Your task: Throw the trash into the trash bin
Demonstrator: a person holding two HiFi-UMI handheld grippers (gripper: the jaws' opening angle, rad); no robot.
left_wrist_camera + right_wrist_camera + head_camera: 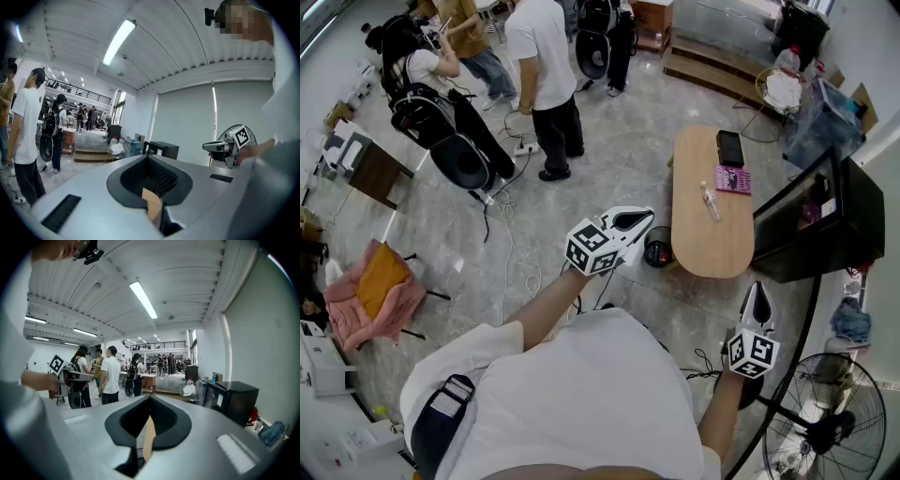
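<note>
Pale marble floor surrounds an oval wooden surface (pixel 712 253) in the head view. A clear plastic bottle (pixel 710 200), probably the trash, lies on its side mid-surface, well apart from the left gripper (pixel 633 223) and the right gripper (pixel 757 300). It looks light, slick and crushable, so it is best pinched across the body. A dark round bin (pixel 657 248) stands just beside the surface's near left edge.

Left gripper view: jaws together, nothing between them.

Right gripper view: jaws likewise closed and empty.

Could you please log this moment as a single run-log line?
stage: before pickup | left gripper: shut, empty | right gripper: shut, empty | plastic bottle: lying on oval wooden table, untouched
</note>
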